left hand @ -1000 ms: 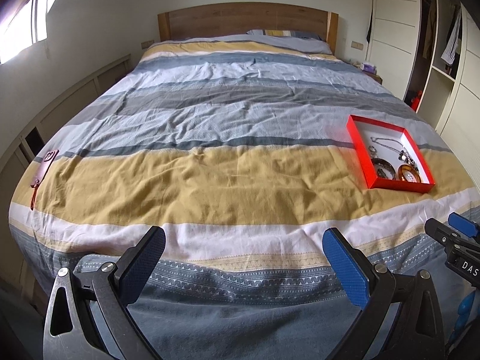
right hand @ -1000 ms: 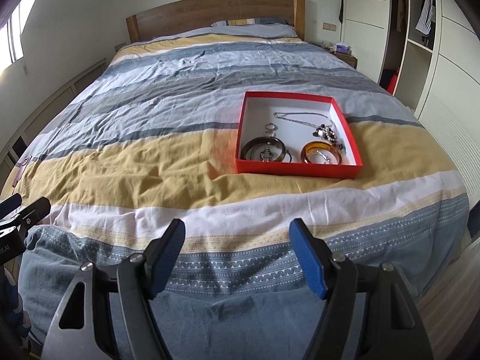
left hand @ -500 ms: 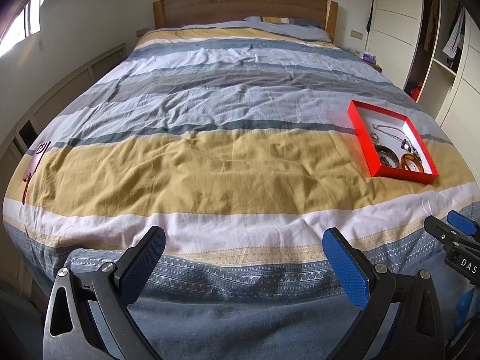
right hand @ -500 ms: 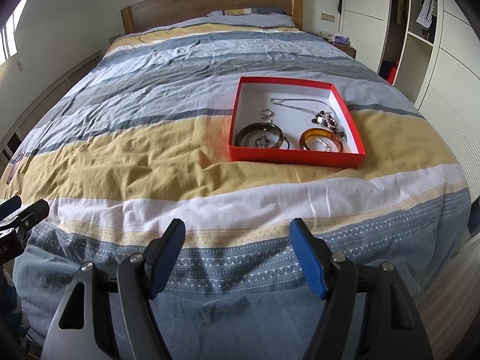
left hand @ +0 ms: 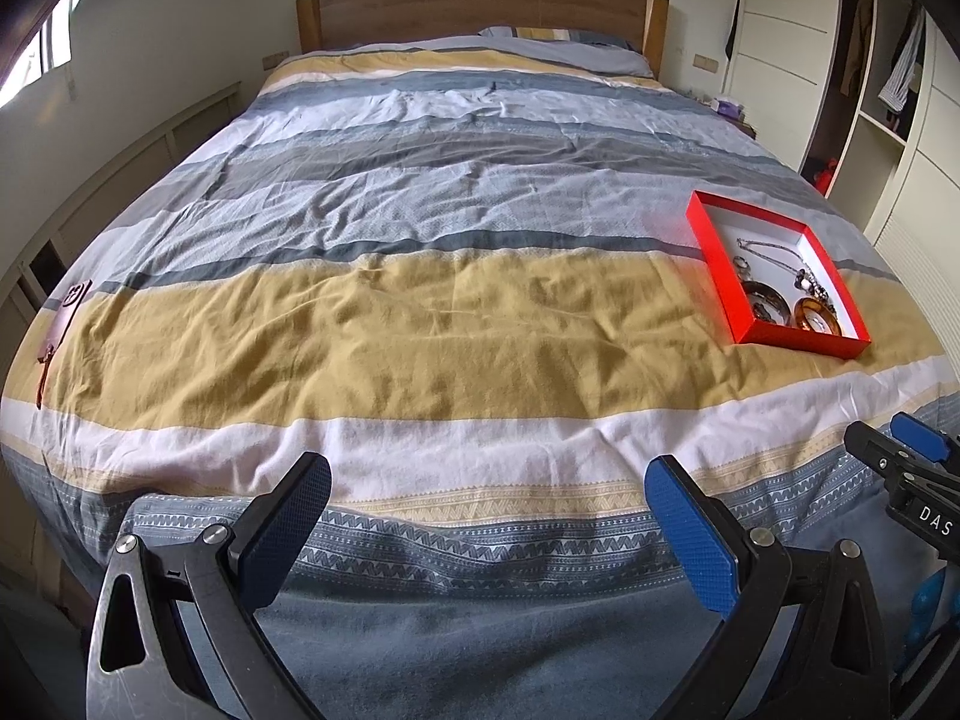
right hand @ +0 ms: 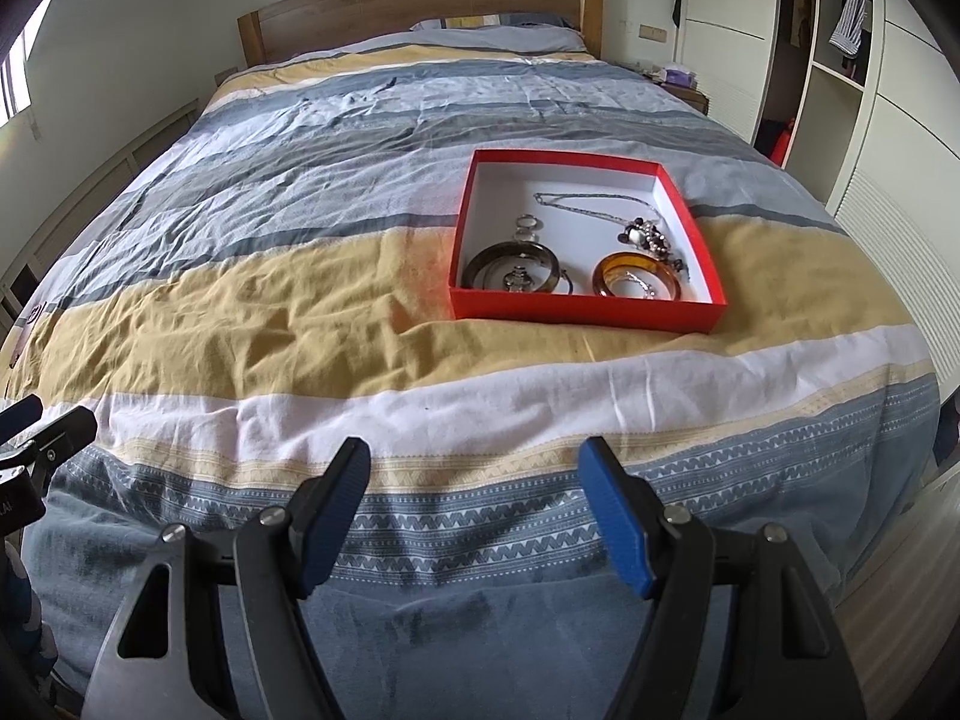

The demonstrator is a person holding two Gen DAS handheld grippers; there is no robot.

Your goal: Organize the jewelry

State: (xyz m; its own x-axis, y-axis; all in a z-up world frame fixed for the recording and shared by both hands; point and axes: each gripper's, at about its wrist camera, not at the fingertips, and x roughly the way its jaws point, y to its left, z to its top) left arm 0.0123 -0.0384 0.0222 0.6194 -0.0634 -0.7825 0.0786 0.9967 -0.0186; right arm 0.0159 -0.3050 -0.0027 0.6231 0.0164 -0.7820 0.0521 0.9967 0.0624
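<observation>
A red shallow box (right hand: 585, 306) with a white inside lies on the yellow stripe of the bedcover, right of centre; the left wrist view shows the same box (left hand: 714, 252) at its right. Inside it lie a dark bangle (right hand: 480, 261), an amber bangle (right hand: 606, 267), a silver chain necklace (right hand: 585, 197) with a beaded pendant, and some small rings (right hand: 528, 222). My right gripper (right hand: 474, 516) hangs open over the foot of the bed, well short of the box, nothing between its fingers. Further left along the foot, my left gripper (left hand: 489, 531) is open and empty too.
The striped bedcover (left hand: 420, 324) spreads wide to the wooden headboard (left hand: 480, 0). A reddish strap-like item (left hand: 60, 324) lies at the bed's left edge. Wardrobe shelves with clothes (right hand: 840, 30) stand on the right, a low ledge along the left wall.
Both views have tilted slightly, so the bed and the box sit a little differently in the pictures. Neither gripper's jaws have changed, and nothing on the bed has moved.
</observation>
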